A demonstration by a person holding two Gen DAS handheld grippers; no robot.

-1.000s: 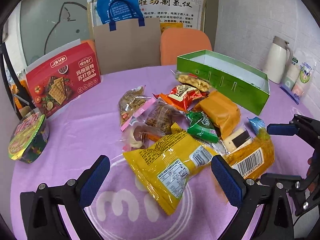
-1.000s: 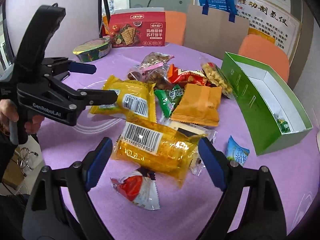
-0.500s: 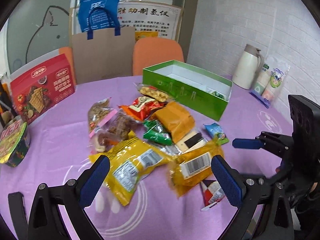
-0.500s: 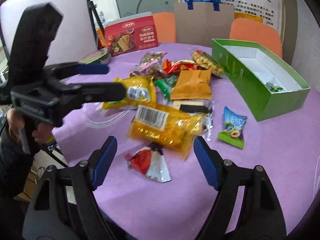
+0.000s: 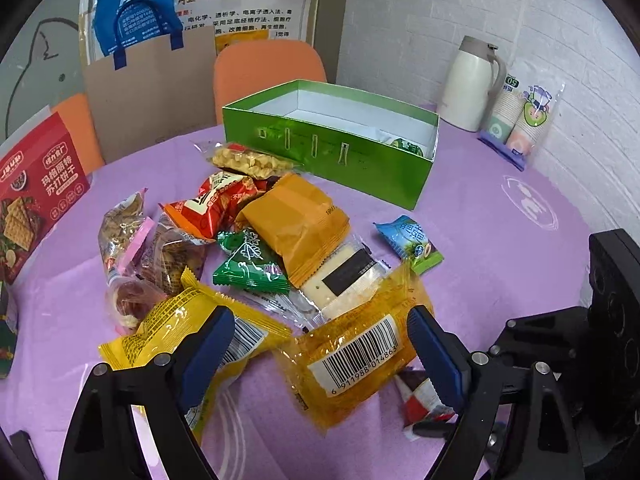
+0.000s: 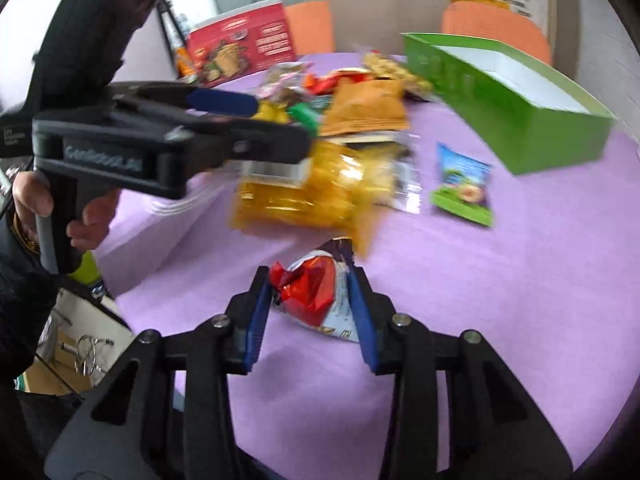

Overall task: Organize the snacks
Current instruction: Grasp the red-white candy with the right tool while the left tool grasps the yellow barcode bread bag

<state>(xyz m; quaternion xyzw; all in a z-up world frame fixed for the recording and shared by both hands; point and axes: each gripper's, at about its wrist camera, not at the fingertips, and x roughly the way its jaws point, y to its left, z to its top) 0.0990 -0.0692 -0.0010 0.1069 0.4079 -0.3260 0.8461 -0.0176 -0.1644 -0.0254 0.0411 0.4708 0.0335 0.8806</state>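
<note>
Right wrist view: right tool points down at a small red-and-silver foil snack packet lying on the purple-clothed tabletop. Packet sits between the two blue pads; jaws closing, both pads at or against the packet's sides, foil crumpled on the left edge. Packet lies near the tabletop's near edge, just in front of a translucent yellow snack bag with a barcode label. View is motion-blurred.

Left wrist view: left tool hovers over the snack pile, jaws wide but closing, nothing pinched. The yellow barcode bag lies between and beyond its pads, untouched. A second yellow bag lies partly behind the left pad. Pile further back: orange pouch, green triangular packet, red-orange packet, clear peanut bag, several clear bags of brown snacks. A blue-green small packet lies apart to the right. Open green cardboard box stands behind the pile, one green packet visible inside. A person's hand grips the left tool's handle.
</note>
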